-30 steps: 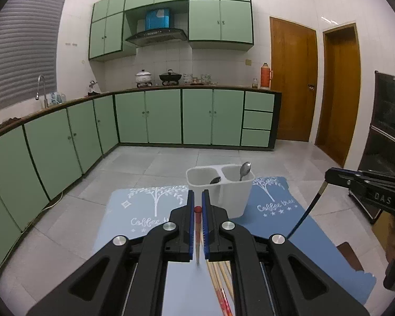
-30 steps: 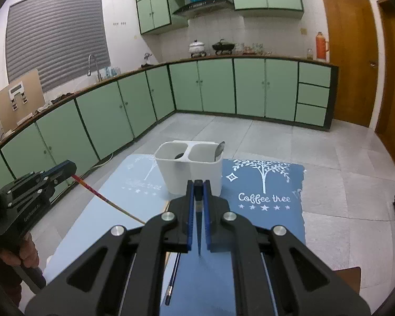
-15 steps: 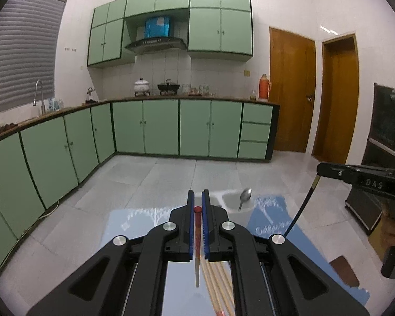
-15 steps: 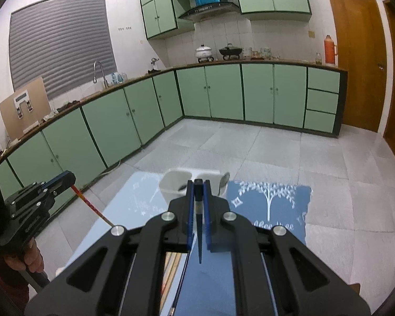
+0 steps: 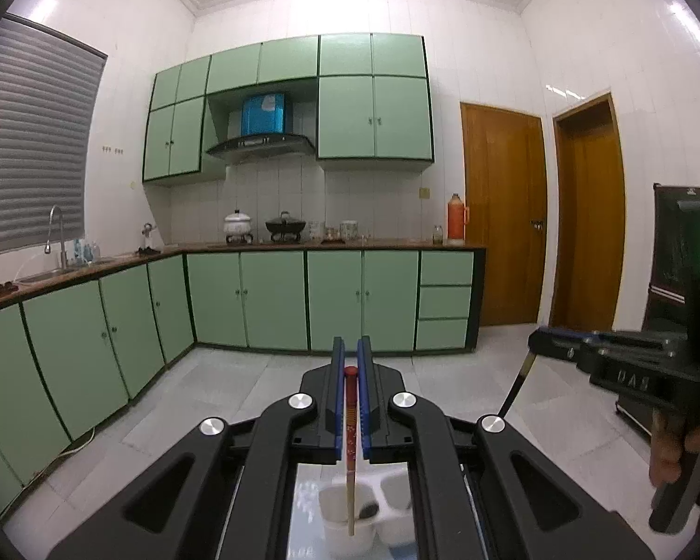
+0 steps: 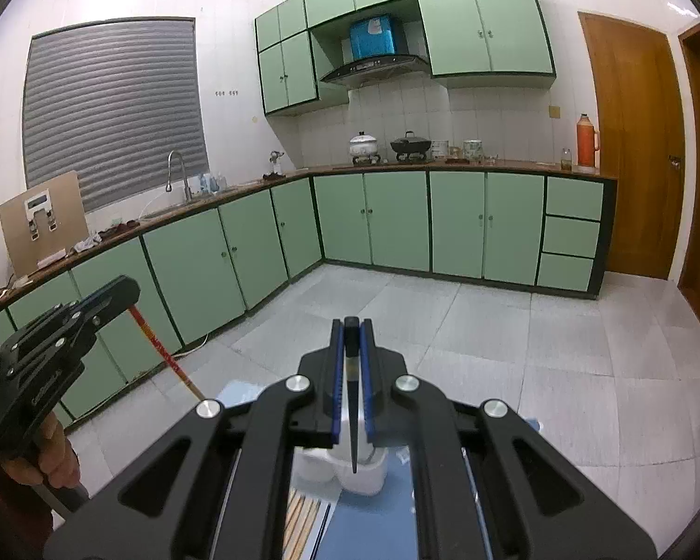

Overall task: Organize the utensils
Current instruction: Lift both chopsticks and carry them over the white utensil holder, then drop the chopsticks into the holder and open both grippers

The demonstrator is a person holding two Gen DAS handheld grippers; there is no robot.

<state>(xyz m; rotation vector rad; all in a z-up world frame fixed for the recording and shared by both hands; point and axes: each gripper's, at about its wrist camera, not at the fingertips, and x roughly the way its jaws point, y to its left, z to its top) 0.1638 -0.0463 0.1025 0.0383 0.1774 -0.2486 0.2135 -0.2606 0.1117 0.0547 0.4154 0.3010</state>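
My left gripper (image 5: 350,359) is shut on a red-topped wooden chopstick (image 5: 350,443) that hangs down, its tip over the left compartment of the white two-part utensil holder (image 5: 336,504). A dark spoon bowl lies in that compartment. My right gripper (image 6: 351,326) is shut on a black chopstick (image 6: 353,420) that points down at the same white holder (image 6: 364,476). Each gripper shows in the other's view: the right one (image 5: 543,340) at the right, the left one (image 6: 121,289) at the left with the red chopstick (image 6: 163,354).
The holder stands on a blue mat (image 6: 373,532) on the table. Several wooden chopsticks (image 6: 298,518) lie on the mat left of the holder. Green kitchen cabinets (image 5: 275,298) and tiled floor fill the background. A black appliance (image 5: 676,280) stands at the right.
Both grippers have risen and tilted up, each still holding its chopstick. The holder has slid from ahead of the fingers to beneath them, and the chopstick tips now hang over it.
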